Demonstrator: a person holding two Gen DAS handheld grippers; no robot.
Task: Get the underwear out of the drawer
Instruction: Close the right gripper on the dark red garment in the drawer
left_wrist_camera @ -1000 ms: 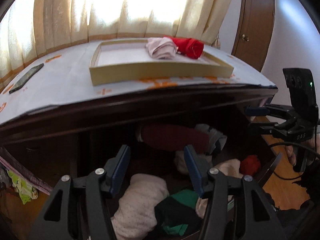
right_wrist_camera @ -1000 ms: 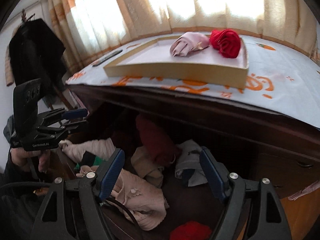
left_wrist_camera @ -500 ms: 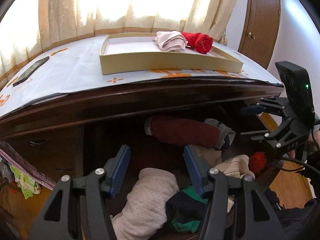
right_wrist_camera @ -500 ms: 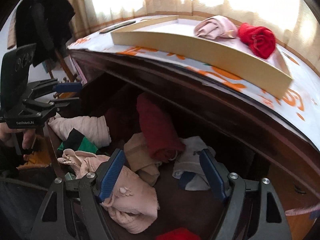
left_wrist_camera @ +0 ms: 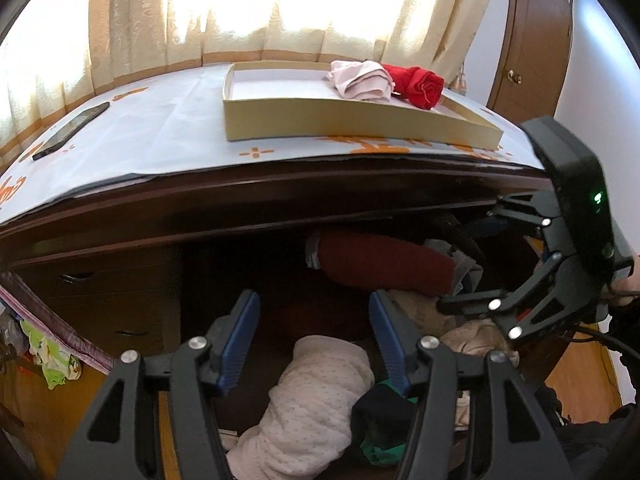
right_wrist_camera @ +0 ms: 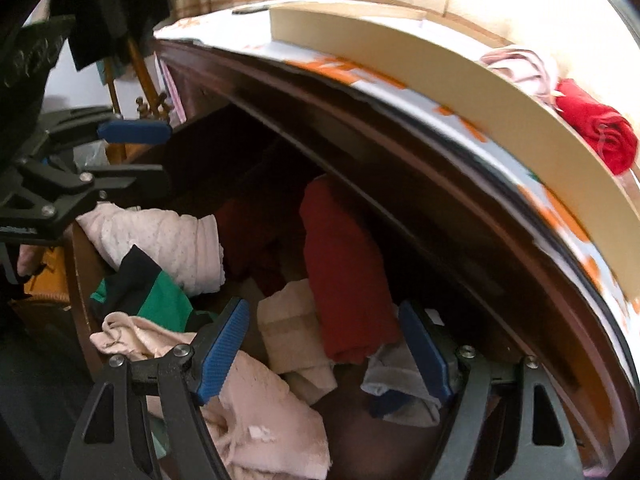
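Two grippers are hanging over the open drawer [right_wrist_camera: 86, 320] right now, and neither one has anything in it. The right gripper [right_wrist_camera: 324, 344] has its blue fingers [right_wrist_camera: 224, 346] spread wide, angled steeply down into the pile, with a dark red roll [right_wrist_camera: 344, 280] and a folded beige piece [right_wrist_camera: 292, 332] sitting below the gap but not pinched. A grey and navy piece [right_wrist_camera: 400, 390] lies just by its right-hand finger. The left gripper [left_wrist_camera: 314, 344] sits at a medium spread, nothing between the fingers, hovering above a pale pink dotted roll [left_wrist_camera: 316, 404] at the front of the drawer.

So the underwear is mostly in the drawer: the dotted pink roll, a black and green piece [left_wrist_camera: 380, 420] right beside it, a crumpled light pink one [right_wrist_camera: 264, 420] near the front edge, plus the dark red roll further back under the dresser top.

Up on the surface [left_wrist_camera: 160, 132], covered with a white sheet with orange marks, there's a shallow cream tray [left_wrist_camera: 352, 124]. A pink piece [left_wrist_camera: 362, 80] and a bright red roll [left_wrist_camera: 420, 86] sit in its far corner, touching each other. A dark phone [left_wrist_camera: 72, 130] lies off to the left, well apart from the tray.
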